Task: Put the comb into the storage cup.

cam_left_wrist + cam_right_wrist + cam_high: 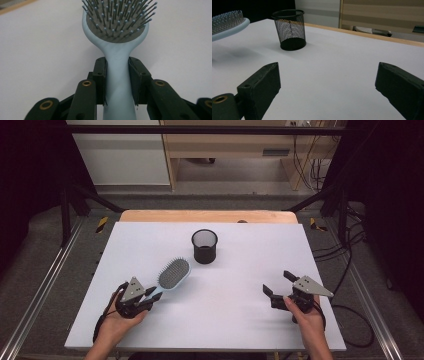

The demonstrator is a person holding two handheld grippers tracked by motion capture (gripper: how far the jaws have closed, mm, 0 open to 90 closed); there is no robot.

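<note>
- The wide white rectangular bench [225,320] is seen from above, with a strip of pale wood along its far edge.
- A black wire-mesh cup [204,246], round and upright, is stood on the far middle of the bench, well apart from both grippers.
- A pale blue plastic hairbrush [171,276] with an oval bristle pad is held up off the bench surface, bristles upward, its head pointed toward the cup.
- The left gripper [117,75] is clamped on the brush handle; its fingers [100,75] are pressed against both sides.
- The right gripper [280,284] is held near the bench's right front, its fingers [259,87] spread wide with nothing between them.
</note>
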